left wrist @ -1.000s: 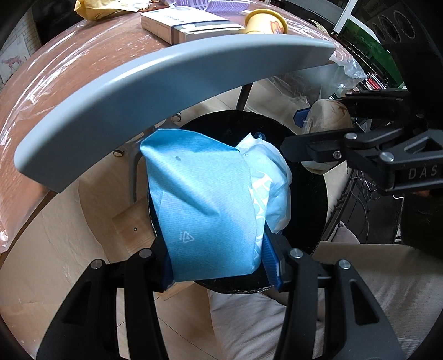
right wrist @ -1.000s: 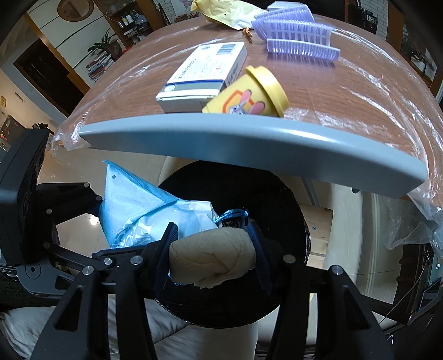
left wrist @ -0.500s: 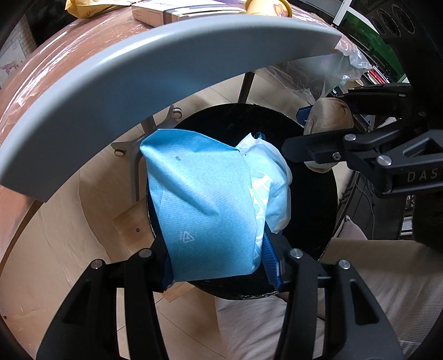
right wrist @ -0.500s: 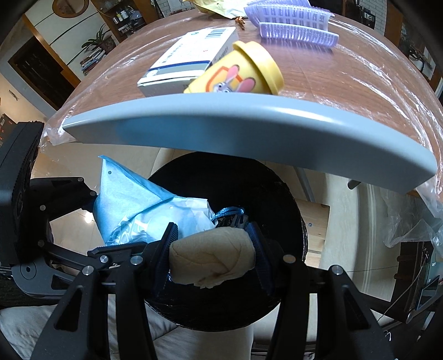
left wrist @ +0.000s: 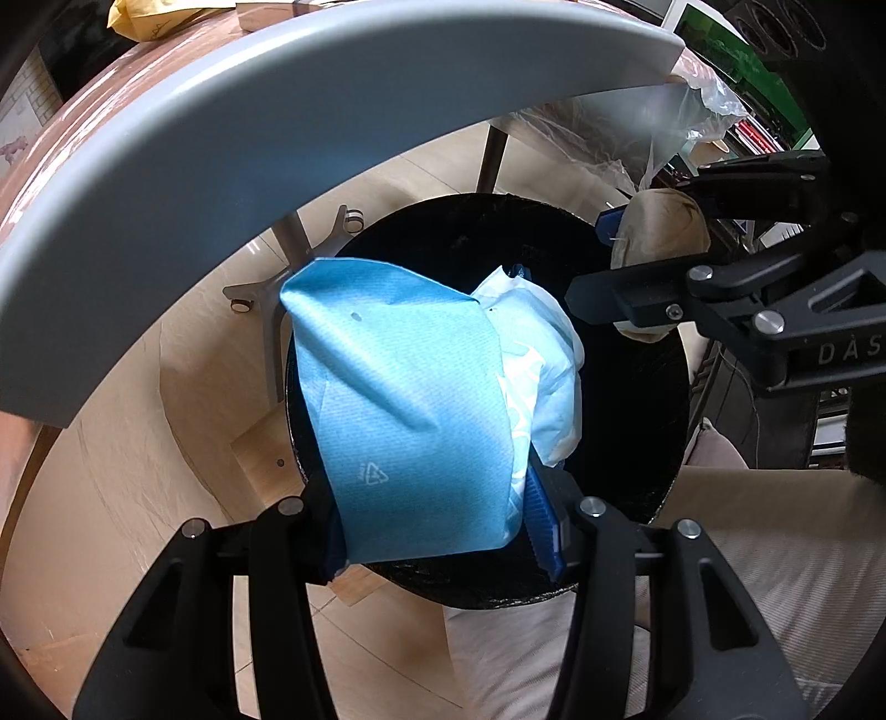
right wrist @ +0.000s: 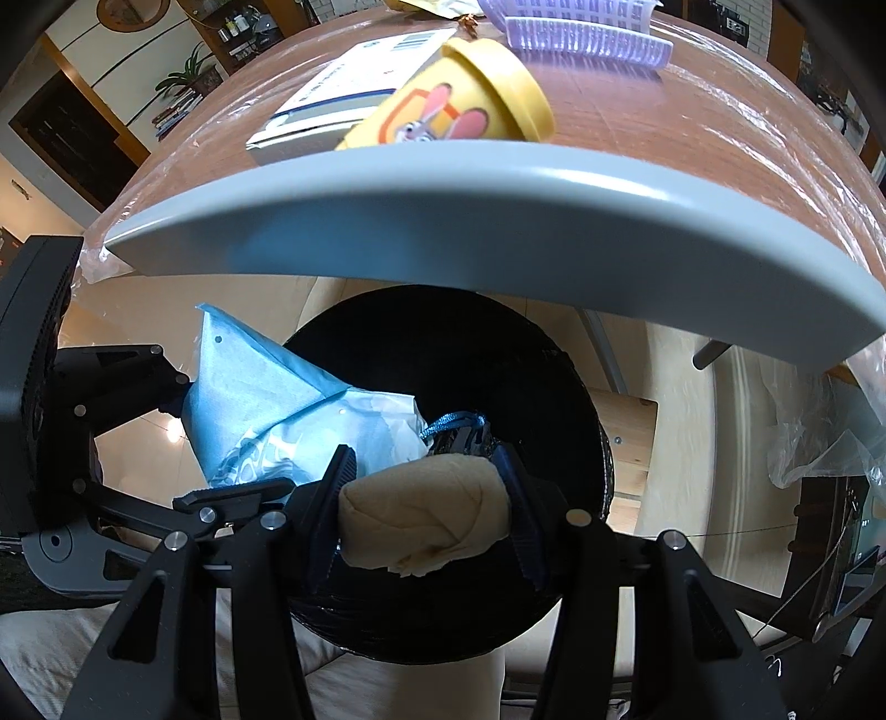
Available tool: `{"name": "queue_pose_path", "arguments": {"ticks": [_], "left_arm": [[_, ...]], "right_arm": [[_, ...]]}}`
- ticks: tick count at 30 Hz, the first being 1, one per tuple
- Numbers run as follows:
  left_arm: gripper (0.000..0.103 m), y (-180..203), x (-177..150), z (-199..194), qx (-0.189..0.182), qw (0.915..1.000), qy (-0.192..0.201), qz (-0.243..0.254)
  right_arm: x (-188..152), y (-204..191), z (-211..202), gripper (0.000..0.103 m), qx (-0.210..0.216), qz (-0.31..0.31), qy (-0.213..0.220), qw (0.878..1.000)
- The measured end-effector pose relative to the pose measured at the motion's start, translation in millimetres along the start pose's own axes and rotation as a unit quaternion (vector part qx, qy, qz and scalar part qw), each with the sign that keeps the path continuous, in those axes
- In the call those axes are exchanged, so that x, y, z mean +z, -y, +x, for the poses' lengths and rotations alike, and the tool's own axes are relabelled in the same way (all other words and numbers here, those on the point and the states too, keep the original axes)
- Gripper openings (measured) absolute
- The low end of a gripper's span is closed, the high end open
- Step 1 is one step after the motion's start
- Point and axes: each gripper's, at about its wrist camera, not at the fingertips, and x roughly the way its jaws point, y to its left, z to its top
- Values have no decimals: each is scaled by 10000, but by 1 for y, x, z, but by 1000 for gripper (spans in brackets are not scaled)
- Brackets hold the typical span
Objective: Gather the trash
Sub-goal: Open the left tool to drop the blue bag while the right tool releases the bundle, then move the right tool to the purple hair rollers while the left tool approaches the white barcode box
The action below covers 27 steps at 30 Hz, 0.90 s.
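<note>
My left gripper [left wrist: 443, 531] is shut on a crumpled blue plastic wrapper [left wrist: 404, 410] and holds it over the dark mouth of a round black bin [left wrist: 626, 382] on the floor. The right gripper [right wrist: 423, 512] is shut on a beige wad of paper [right wrist: 423, 518], also above the black bin [right wrist: 443, 354]. In the left wrist view the right gripper [left wrist: 648, 266] comes in from the right with the beige wad [left wrist: 659, 227]. The blue wrapper [right wrist: 260, 410] shows left of the wad in the right wrist view.
The grey table edge [right wrist: 498, 221] arches just above the bin. On the plastic-covered tabletop lie a yellow cup [right wrist: 459, 111] on its side, a white box [right wrist: 354, 77] and purple combs [right wrist: 581, 33]. Chair legs [left wrist: 277, 299] and a wooden block [left wrist: 266, 448] stand beside the bin. A beige cushion [left wrist: 747, 581] lies below.
Both grippers have sunk a little below the table edge, which now fills more of the top of each view. Each still holds its trash over the bin.
</note>
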Motion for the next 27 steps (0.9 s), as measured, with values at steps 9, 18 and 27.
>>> {"name": "queue_pose_path", "arguments": {"ticks": [9, 18, 27], "left_arm": [[57, 0, 4, 4, -38, 9999, 105, -6], [80, -11, -2, -17, -192, 9984, 372, -383], [100, -21, 10, -114, -373, 9837, 1594, -747]], "right_arm": [[0, 4, 2, 54, 106, 160, -8, 9998], [-3, 13, -28, 81, -47, 270, 287, 9992], [16, 25, -118, 90, -397, 321, 1401, 9888]]}}
